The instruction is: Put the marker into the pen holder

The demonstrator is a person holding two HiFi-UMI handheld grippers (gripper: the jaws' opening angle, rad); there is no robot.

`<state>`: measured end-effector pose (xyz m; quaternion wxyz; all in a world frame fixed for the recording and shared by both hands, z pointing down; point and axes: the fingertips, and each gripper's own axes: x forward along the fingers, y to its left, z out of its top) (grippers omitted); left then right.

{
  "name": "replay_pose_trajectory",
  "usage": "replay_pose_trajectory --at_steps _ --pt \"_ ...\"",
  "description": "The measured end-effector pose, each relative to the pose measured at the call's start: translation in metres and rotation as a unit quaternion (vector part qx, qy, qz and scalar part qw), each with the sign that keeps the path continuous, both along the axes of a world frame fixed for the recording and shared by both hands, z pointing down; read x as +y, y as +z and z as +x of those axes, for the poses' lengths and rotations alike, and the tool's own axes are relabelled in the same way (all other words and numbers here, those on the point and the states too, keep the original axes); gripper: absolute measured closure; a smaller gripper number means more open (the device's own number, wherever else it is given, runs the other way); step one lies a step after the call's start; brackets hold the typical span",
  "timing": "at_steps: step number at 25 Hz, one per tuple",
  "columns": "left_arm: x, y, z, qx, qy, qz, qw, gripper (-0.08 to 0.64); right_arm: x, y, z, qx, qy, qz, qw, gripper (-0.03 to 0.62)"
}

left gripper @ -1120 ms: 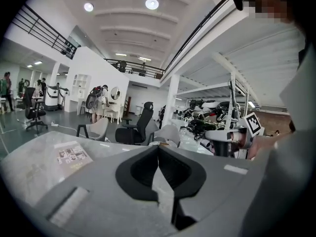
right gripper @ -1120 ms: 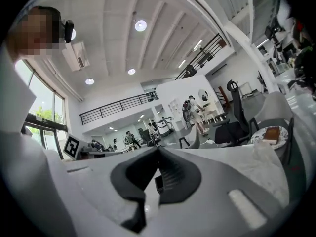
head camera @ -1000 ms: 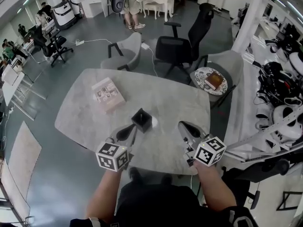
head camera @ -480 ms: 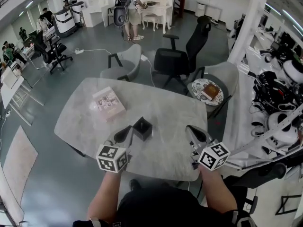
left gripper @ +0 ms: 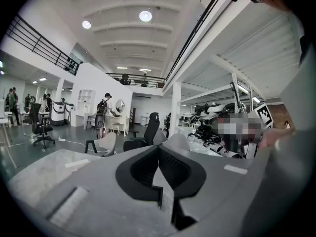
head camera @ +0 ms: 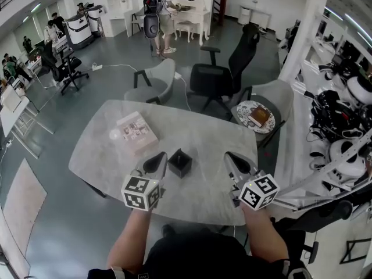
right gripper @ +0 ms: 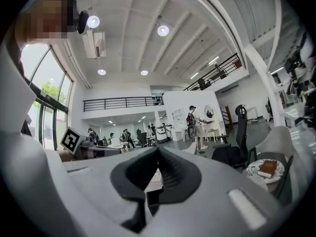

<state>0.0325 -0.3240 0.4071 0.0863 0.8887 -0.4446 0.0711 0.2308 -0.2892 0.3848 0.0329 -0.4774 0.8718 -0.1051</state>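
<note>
A black square pen holder (head camera: 180,163) stands upright on the pale marble table (head camera: 203,132), near its front edge. My left gripper (head camera: 162,156) is just left of the holder, its jaws shut and empty. About a hand's width to the holder's right is my right gripper (head camera: 228,155), shut as well with nothing in it. In the left gripper view (left gripper: 158,147) and the right gripper view (right gripper: 158,149) the jaw tips meet and point out over the room. I see no marker in any view.
A pinkish book (head camera: 137,133) lies on the table's left part. Grey armchairs (head camera: 157,77) and a black office chair (head camera: 224,74) stand behind the table. At the right stands a small round side table (head camera: 257,116) with a brown book. People stand at the far back.
Both grippers have come forward a little, so that the pen holder now sits between them rather than ahead of them. Both stay shut.
</note>
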Motion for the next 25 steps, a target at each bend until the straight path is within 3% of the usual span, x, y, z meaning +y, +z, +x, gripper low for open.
replay_pose_trajectory --at_steps 25 --pt "0.013 0.010 -0.021 -0.009 -0.006 -0.012 0.9999 0.549 0.006 0.005 -0.019 0.004 -0.017 -0.015 1.000 0.589"
